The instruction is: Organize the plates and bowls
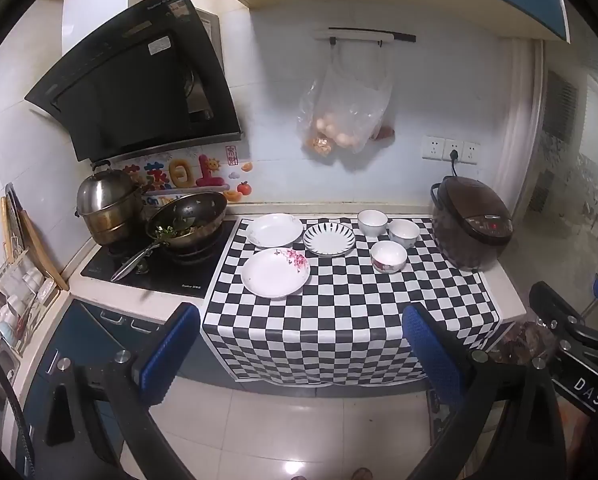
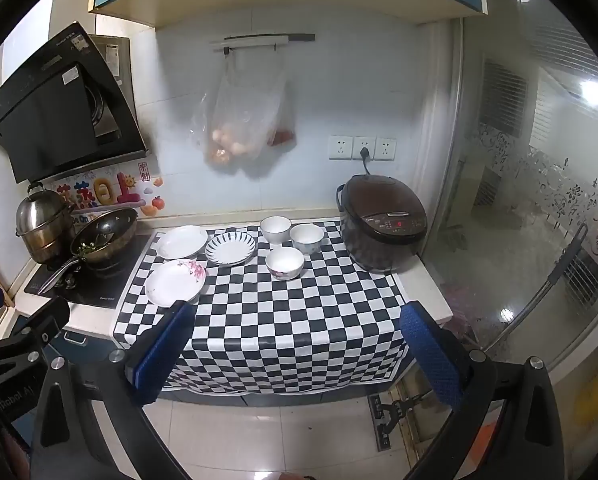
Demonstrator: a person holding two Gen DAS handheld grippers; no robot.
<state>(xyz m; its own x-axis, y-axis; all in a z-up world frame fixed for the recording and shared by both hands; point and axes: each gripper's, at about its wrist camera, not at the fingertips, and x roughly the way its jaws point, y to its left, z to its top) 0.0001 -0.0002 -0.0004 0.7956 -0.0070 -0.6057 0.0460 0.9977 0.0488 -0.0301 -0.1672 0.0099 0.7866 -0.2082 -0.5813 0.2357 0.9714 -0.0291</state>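
A home kitchen: a wok [image 1: 187, 220] and steel steamer pot [image 1: 107, 208] sit on a cooktop [image 1: 159, 268] beneath an extractor hood [image 1: 139, 80], with a rice cooker [image 2: 383, 228] plugged in on the counter [image 1: 511, 300].

Three plates [image 2: 181, 241] and three bowls [image 2: 285, 263] on checkered cloth [image 2: 267, 320], rice cooker [image 2: 383, 228] beside.

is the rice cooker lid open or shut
Shut: the rice cooker has its brown lid lying flat on the body, with no gap showing in either wrist view.
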